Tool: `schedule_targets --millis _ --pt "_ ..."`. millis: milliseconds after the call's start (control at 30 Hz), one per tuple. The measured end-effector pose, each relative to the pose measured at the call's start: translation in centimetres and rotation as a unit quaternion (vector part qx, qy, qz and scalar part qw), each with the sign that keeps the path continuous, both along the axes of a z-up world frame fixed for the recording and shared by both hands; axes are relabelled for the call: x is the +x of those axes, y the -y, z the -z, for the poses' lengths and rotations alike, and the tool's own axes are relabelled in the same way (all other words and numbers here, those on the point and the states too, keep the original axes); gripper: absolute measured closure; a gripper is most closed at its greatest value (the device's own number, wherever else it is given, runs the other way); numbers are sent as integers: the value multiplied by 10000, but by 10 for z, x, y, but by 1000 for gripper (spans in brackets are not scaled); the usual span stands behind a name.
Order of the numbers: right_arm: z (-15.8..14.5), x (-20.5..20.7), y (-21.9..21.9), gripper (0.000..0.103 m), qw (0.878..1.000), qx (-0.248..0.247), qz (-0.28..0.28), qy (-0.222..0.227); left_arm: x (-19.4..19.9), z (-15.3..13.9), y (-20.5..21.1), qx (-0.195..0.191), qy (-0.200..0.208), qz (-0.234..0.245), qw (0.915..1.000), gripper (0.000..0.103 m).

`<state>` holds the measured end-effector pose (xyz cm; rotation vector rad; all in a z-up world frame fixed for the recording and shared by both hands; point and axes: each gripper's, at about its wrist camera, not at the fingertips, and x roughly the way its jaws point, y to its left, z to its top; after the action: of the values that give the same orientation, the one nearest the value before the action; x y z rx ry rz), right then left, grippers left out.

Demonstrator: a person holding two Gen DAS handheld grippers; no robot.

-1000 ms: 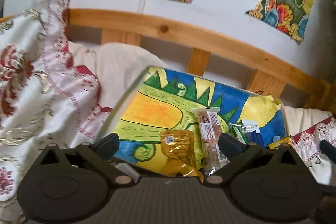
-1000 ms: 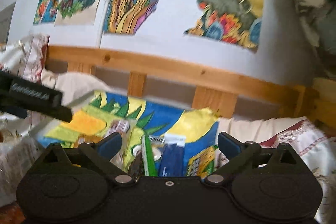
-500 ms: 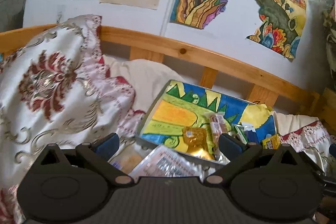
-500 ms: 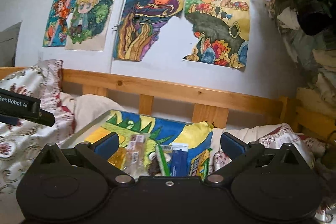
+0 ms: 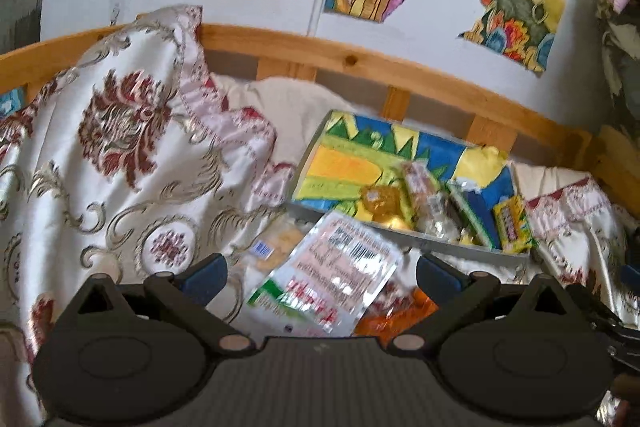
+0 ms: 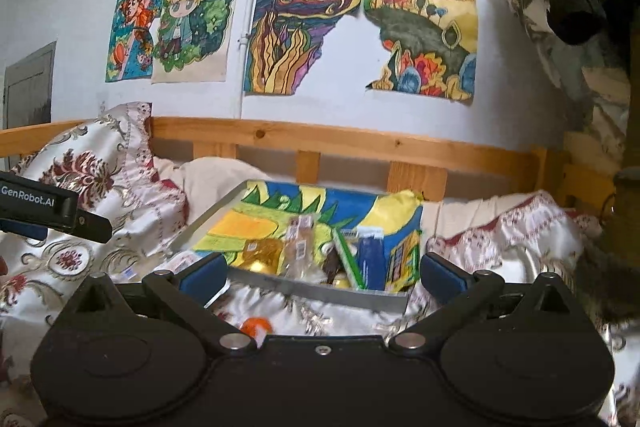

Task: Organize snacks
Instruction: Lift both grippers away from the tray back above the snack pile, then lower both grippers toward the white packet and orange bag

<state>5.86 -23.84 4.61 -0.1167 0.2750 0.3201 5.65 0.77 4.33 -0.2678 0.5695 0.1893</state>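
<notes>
A grey tray (image 5: 412, 239) (image 6: 320, 289) lined with a bright painted sheet lies on the bed and holds several snacks: a golden pack (image 5: 382, 201) (image 6: 262, 255), a clear-wrapped bar (image 5: 424, 187) (image 6: 300, 239), a green stick (image 6: 348, 259), a blue pack (image 6: 370, 255) and a yellow pack (image 5: 512, 223). In front of the tray lie a large silver-pink packet (image 5: 332, 275), an orange packet (image 5: 400, 315) (image 6: 254, 327) and a pale biscuit pack (image 5: 276, 245). My left gripper (image 5: 322, 273) is open just above the silver-pink packet. My right gripper (image 6: 322, 275) is open before the tray's near rim.
A white and dark-red floral bedspread (image 5: 120, 155) is bunched up on the left. A wooden bed rail (image 6: 360, 147) runs behind the tray, below a wall of paintings (image 6: 296, 23). The left gripper's body (image 6: 44, 207) shows at the left of the right wrist view.
Both grippers have drawn back and up from the tray. The loose packets in front of the tray have come into the left wrist view. Both stayed open.
</notes>
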Motion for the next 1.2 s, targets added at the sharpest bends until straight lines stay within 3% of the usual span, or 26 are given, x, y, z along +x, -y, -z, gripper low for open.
schedule_targets --millis 433,833,1200 --pt "11 -22 -4 1 9987 39 15 -510 -15 27 -3 251 -458 187 9985 1" --pt "30 -17 -21 1 9915 -252 -380 -1222 -16 38 -3 464 -644 374 9961 1" --pt "37 -17 -30 1 9883 -452 -600 -1331 -15 40 0 542 -715 545 9945 1"
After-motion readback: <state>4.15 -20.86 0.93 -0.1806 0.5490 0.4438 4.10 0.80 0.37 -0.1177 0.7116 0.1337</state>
